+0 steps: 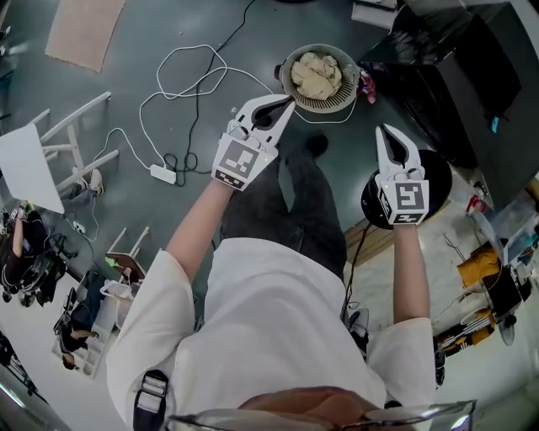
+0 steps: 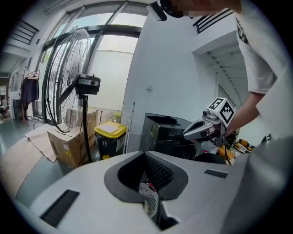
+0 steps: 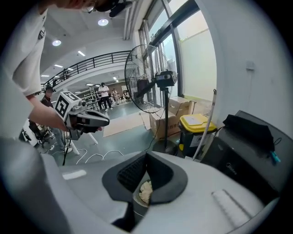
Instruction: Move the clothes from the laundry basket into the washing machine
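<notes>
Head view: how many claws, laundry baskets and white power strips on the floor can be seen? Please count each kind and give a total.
claws: 2, the left claw and the right claw
laundry basket: 1
white power strip: 1
total: 4

Round ribbed plastic laundry basket (image 1: 330, 107) stood on grey floor (image 1: 168, 25) ahead of the person, with beige clothes (image 1: 317, 74) in it. Black box-shaped washing machine (image 1: 472, 76) stood to its right. White cable with power strip (image 1: 162, 174) lay to its left. Left gripper (image 1: 285, 103) was just beside the basket's near-left rim. Right gripper (image 1: 383, 130) was off to the right, apart.
</notes>
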`<state>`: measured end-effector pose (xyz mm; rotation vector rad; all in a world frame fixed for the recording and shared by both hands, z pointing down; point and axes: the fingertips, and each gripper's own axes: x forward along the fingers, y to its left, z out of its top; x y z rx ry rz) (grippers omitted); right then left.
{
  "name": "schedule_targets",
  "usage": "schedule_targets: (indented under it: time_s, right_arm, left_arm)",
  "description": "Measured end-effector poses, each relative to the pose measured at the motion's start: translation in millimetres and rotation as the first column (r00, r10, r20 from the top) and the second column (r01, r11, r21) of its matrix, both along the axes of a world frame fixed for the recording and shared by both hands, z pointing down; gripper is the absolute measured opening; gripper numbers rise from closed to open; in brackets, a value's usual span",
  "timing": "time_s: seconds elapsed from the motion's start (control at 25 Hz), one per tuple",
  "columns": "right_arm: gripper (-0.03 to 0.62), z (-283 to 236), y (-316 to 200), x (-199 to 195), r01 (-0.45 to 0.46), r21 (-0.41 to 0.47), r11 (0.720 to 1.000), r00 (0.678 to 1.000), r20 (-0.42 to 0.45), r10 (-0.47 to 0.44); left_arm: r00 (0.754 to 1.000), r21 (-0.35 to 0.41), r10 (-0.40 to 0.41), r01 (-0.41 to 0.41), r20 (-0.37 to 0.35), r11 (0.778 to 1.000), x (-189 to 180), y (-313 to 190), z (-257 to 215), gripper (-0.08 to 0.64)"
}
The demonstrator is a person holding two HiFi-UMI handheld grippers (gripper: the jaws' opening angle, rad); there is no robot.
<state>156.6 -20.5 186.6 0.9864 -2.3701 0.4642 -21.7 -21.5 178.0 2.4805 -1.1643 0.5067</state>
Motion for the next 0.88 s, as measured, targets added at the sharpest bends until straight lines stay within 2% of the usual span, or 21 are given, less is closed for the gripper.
schedule_targets:
  time_s: [0.32, 0.88]
  right_arm:
    - [0.011, 82, -5, -19, -0.002, -0.046, 0.999, 1.000, -0.015, 0.001]
    - [0.023, 220, -30, -43, 0.080, -0.073, 0.994, 0.995, -0.058, -0.084]
  left_arm:
    - [1.000, -0.053, 0.022, -0.022, -0.001, 0.998, -9, 3, 85, 0.006]
    - [0.999, -0.093, 0.011, -0.008, 0.030, 0.996, -26, -11, 223, 0.005]
